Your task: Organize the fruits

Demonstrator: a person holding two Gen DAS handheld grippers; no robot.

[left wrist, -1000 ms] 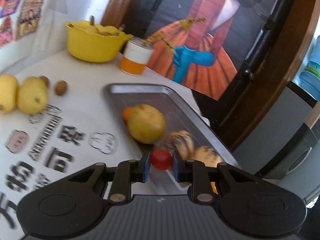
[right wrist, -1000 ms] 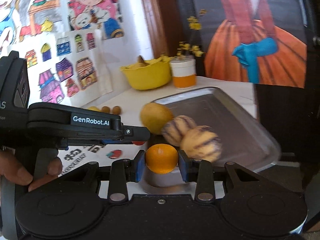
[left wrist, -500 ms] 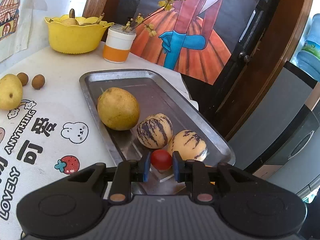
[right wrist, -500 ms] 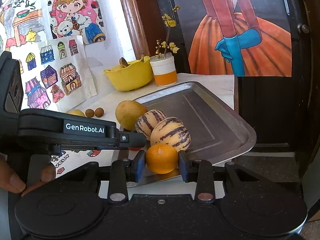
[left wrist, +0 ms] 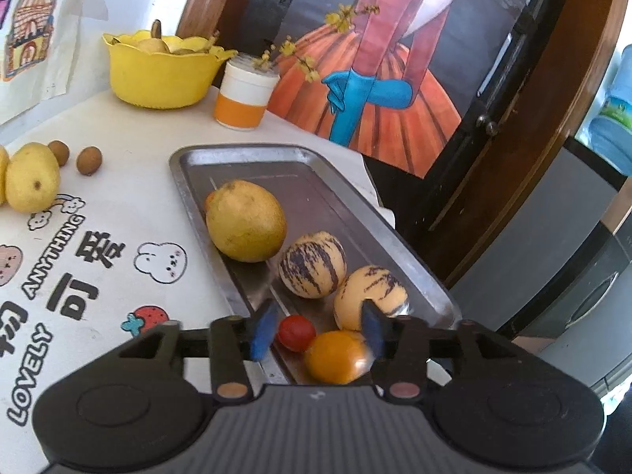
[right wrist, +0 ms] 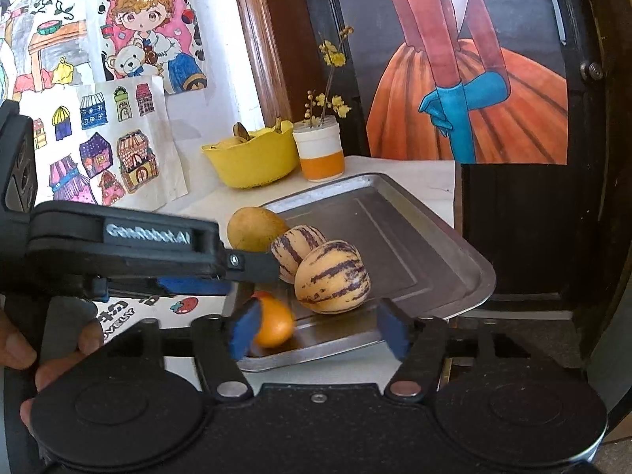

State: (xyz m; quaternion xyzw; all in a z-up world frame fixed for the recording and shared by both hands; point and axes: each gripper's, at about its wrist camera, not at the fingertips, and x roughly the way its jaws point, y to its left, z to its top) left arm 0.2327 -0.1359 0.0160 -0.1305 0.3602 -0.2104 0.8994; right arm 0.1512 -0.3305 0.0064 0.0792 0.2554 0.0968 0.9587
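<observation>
Fruits on metal tray (left wrist: pixel 355 197) | printed tablecloth (left wrist: pixel 118 205) | both jaws apart

home | kids' drawings (right wrist: pixel 130 79) on wall | fruit bowl (left wrist: pixel 158 75)

Both cams sit low and close at the tray's (left wrist: pixel 407 252) near end, looking along it toward the yellow bowl (right wrist: pixel 252 162).
</observation>
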